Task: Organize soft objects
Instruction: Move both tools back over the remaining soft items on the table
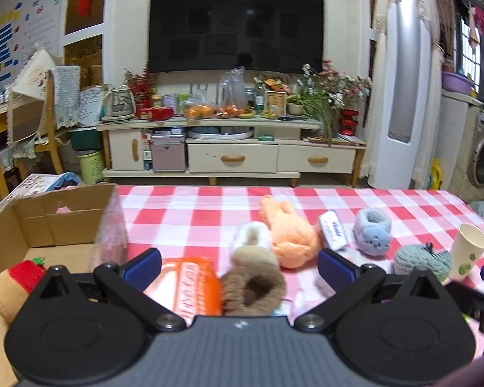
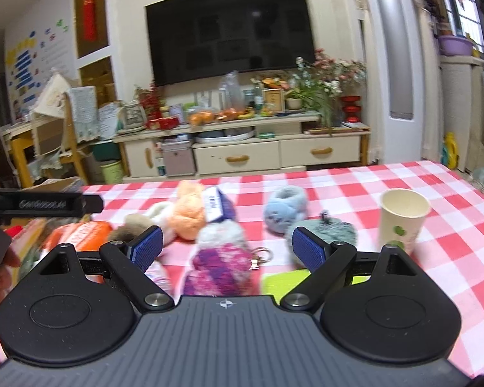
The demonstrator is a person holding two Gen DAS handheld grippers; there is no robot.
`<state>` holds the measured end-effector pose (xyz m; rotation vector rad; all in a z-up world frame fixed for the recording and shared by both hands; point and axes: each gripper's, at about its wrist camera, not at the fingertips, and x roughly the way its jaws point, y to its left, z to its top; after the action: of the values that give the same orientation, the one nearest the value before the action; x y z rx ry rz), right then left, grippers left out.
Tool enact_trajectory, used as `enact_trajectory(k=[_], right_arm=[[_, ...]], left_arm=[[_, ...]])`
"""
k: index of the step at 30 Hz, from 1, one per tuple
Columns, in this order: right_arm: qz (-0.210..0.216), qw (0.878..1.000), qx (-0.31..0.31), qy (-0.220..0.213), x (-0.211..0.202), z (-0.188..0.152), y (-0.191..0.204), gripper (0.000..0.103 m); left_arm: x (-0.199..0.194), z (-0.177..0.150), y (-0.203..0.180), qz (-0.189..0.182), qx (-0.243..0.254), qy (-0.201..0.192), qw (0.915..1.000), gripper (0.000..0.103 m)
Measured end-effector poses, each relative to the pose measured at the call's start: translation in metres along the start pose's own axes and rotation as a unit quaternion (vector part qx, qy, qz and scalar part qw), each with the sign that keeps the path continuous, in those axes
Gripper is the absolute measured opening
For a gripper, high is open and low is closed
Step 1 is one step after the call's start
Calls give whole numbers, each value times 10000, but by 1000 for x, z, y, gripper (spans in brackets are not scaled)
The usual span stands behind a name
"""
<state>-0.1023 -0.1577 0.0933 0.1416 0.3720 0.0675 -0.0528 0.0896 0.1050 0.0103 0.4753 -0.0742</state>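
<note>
On the red-checked tablecloth (image 1: 190,213) lie soft things. My left gripper (image 1: 238,266) is open above an orange packet (image 1: 193,287) and a brown fuzzy slipper (image 1: 253,285). Beyond them are an orange plush (image 1: 290,235), a blue fuzzy bootie (image 1: 372,232) and a grey-green knit ball (image 1: 421,258). A cardboard box (image 1: 48,222) at the left holds a tan plush with a red top (image 1: 13,280). My right gripper (image 2: 226,248) is open over a pink and purple fuzzy sock (image 2: 219,264), with the orange plush (image 2: 187,216), blue bootie (image 2: 285,209) and knit ball (image 2: 335,230) ahead.
A paper cup (image 2: 401,219) stands at the right of the table, also the paper cup (image 1: 468,251) in the left wrist view. A white tissue pack (image 1: 332,230) lies by the orange plush. A keyring (image 2: 261,256) and a yellow-green sheet (image 2: 284,282) lie near the sock. A TV stand is beyond the table.
</note>
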Motion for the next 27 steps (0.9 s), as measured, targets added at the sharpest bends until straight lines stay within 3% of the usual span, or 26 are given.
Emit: enact_trajectory(k=[17, 27], right_arm=[[-713, 9955, 622, 91, 10, -12, -33, 103], [-609, 9948, 724, 370, 32, -12, -33, 103]], left_arm=[[14, -23, -76, -689, 810, 323, 9938, 102], [35, -40, -116, -1012, 1224, 687, 9849, 102]])
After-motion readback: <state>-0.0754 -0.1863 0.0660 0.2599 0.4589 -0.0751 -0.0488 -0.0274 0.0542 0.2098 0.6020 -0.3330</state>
